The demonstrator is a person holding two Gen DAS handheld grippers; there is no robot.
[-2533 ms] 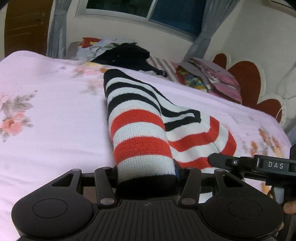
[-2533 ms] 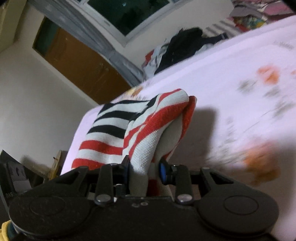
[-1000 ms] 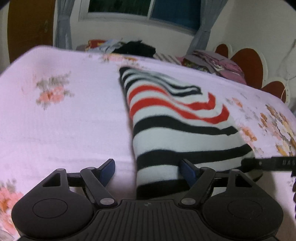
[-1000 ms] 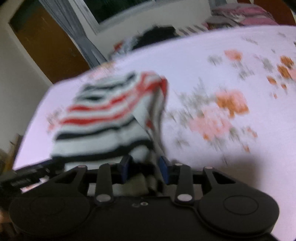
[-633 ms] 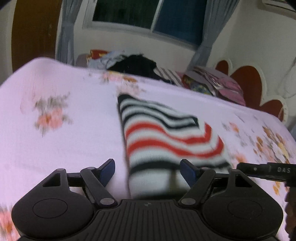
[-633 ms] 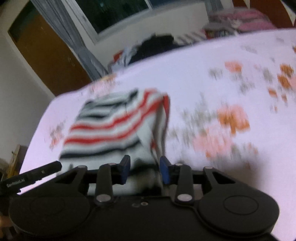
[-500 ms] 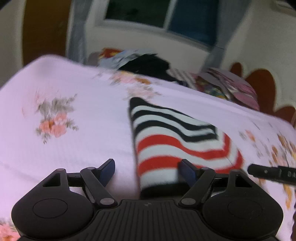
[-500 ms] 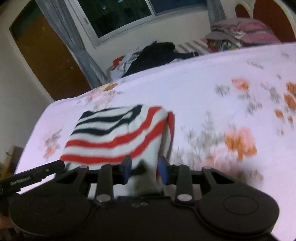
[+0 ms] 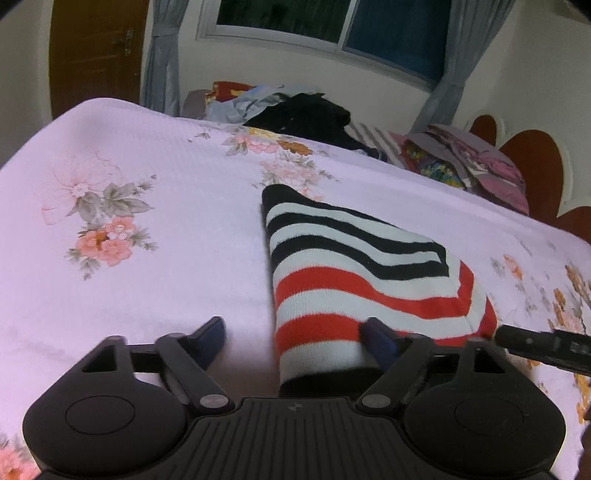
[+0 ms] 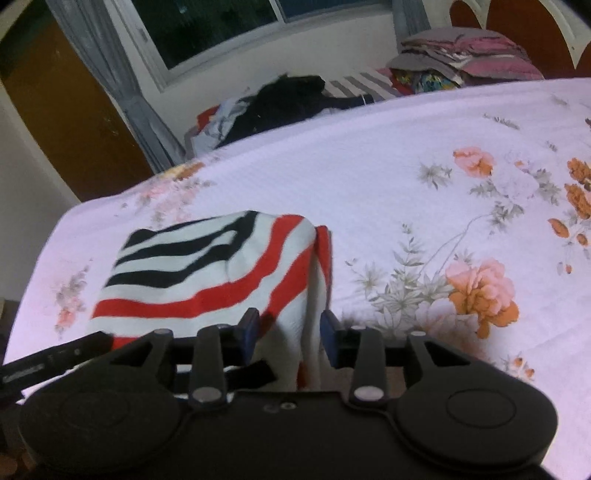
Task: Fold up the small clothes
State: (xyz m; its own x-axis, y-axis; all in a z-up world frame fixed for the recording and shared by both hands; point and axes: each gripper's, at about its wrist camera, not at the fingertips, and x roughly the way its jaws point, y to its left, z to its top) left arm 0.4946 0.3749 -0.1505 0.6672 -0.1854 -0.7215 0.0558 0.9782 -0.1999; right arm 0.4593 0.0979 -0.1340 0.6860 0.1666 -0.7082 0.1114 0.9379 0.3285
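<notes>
- The bed [image 9: 155, 258], under a pink floral sheet, filled the room's middle; a window [image 9: 332, 22], grey curtains and a brown door [image 9: 92, 55] stood behind.
- Heaped clothes [image 9: 303, 110] lay at the far edge.
- The folded striped garment [image 9: 351, 280] lay on the sheet.
- My left tool [image 9: 295, 334] had just been opening and stood wide, one pad touching the fabric.
- My right tool [image 10: 290, 332] had just been opening, narrow, with fabric between; grip unclear.
</notes>
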